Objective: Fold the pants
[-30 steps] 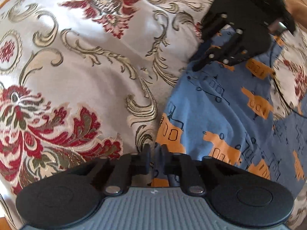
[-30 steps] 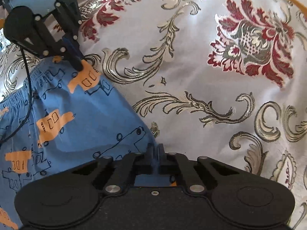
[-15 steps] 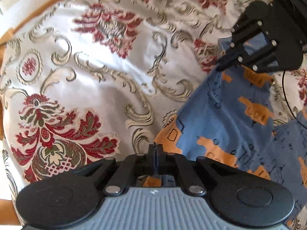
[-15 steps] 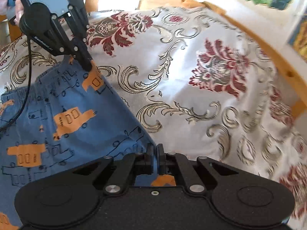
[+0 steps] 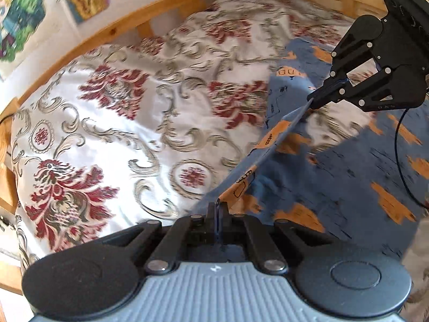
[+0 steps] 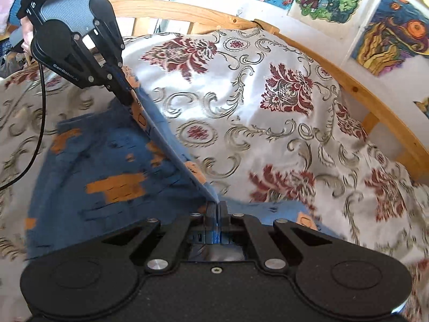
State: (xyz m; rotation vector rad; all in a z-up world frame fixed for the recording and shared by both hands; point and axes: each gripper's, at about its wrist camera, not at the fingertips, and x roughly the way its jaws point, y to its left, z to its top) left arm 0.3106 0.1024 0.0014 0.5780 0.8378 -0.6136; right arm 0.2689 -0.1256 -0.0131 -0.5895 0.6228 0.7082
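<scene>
The blue pants (image 5: pixel 335 177) printed with orange vehicles lie on the bedspread, one edge lifted off it. My left gripper (image 5: pixel 217 206) is shut on that edge at the bottom of the left wrist view. The fabric runs taut from there up to my right gripper (image 5: pixel 312 103), also shut on it. In the right wrist view my right gripper (image 6: pixel 215 206) pinches the same edge of the pants (image 6: pixel 107 161). That edge stretches in a straight line to my left gripper (image 6: pixel 127 99) at the upper left. The fabric beneath hangs down onto the bed.
A white bedspread (image 5: pixel 107 139) with red flowers and gold scrolls covers the bed. A wooden bed rail (image 6: pixel 375 102) curves round its far side. Colourful posters (image 6: pixel 396 32) hang on the wall behind. A black cable (image 6: pixel 40 112) trails from the left gripper.
Both grippers have risen and swept across the bed with the pants edge. The edge now hangs taut between them, and the bed rail and wall have come into view.
</scene>
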